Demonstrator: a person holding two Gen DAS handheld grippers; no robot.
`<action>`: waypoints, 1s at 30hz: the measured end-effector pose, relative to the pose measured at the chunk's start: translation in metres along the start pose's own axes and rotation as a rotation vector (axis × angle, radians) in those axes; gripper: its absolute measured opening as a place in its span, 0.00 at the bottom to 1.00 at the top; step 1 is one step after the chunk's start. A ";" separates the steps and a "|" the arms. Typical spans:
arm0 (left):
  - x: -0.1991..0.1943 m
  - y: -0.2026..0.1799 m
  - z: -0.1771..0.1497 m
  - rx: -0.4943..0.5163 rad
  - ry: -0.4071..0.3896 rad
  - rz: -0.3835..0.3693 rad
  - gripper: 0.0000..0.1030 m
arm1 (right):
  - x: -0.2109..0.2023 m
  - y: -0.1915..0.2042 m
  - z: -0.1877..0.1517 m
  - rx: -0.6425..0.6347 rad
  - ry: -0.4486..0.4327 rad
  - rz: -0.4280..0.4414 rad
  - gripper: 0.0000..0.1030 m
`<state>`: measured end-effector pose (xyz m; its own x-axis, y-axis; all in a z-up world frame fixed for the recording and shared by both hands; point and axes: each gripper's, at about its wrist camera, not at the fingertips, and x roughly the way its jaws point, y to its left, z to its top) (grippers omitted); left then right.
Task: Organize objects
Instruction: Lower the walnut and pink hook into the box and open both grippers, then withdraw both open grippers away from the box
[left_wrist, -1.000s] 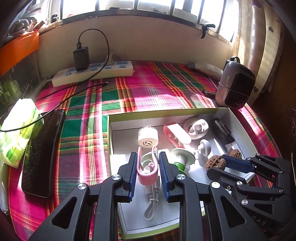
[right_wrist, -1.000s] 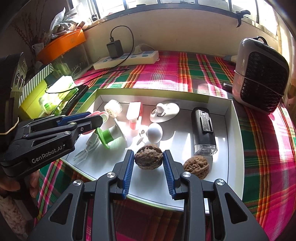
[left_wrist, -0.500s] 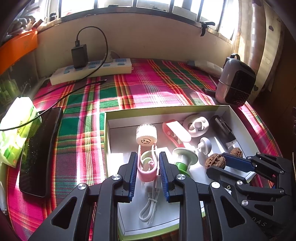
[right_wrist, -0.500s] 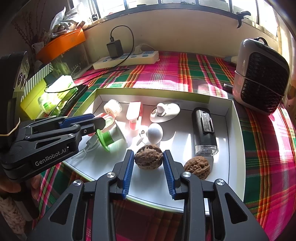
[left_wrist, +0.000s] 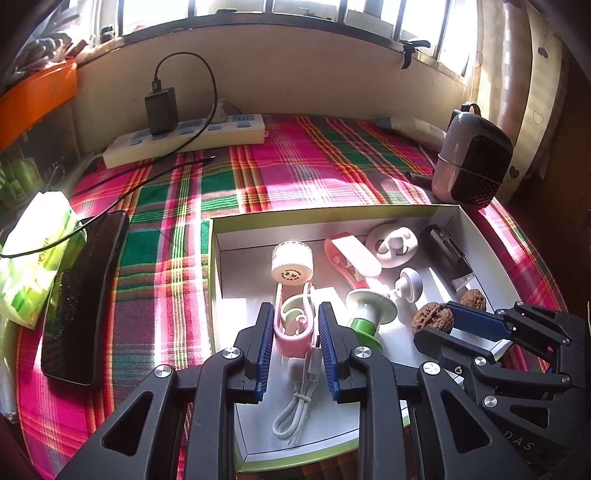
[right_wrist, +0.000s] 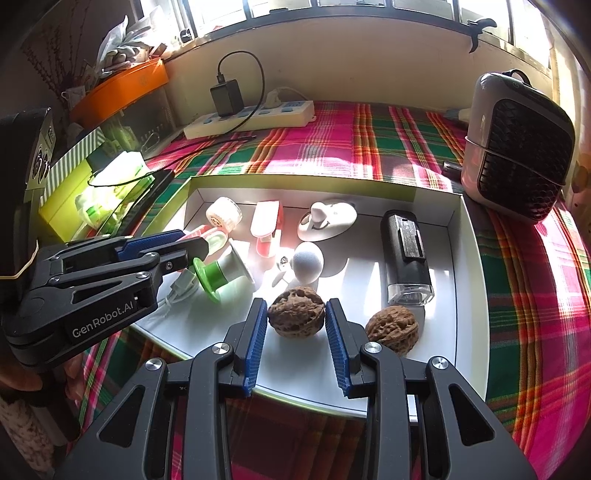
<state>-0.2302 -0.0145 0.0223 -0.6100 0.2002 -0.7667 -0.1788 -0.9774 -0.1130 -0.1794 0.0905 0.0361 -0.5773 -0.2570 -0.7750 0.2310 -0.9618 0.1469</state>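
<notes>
White power strip (left_wrist: 184, 138) along worktop's far edge; grey fan heater (left_wrist: 471, 158) at far right corner; black phone (left_wrist: 83, 295) by left edge.

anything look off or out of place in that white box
Nothing looks damaged or spilled. The box holds a loose jumble: two walnuts among gadgets, and a green-and-white spool tipped on its side.

Both grippers angle downward side by side, the left gripper (left_wrist: 296, 325) with its jaws opening around a pink clip (left_wrist: 291, 334), the right gripper (right_wrist: 296, 326) clamping a walnut (right_wrist: 296, 316).
</notes>
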 end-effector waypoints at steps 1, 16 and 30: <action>-0.001 -0.001 0.000 0.004 0.000 0.005 0.23 | 0.000 0.000 0.000 0.000 0.002 -0.001 0.33; -0.021 -0.007 -0.009 0.010 -0.023 0.034 0.28 | -0.011 0.004 -0.006 -0.004 -0.022 -0.017 0.45; -0.066 -0.019 -0.034 -0.014 -0.087 0.066 0.29 | -0.042 0.014 -0.021 -0.031 -0.070 -0.079 0.45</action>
<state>-0.1602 -0.0115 0.0530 -0.6851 0.1399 -0.7149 -0.1258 -0.9894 -0.0732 -0.1359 0.0897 0.0576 -0.6478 -0.1873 -0.7385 0.2059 -0.9763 0.0670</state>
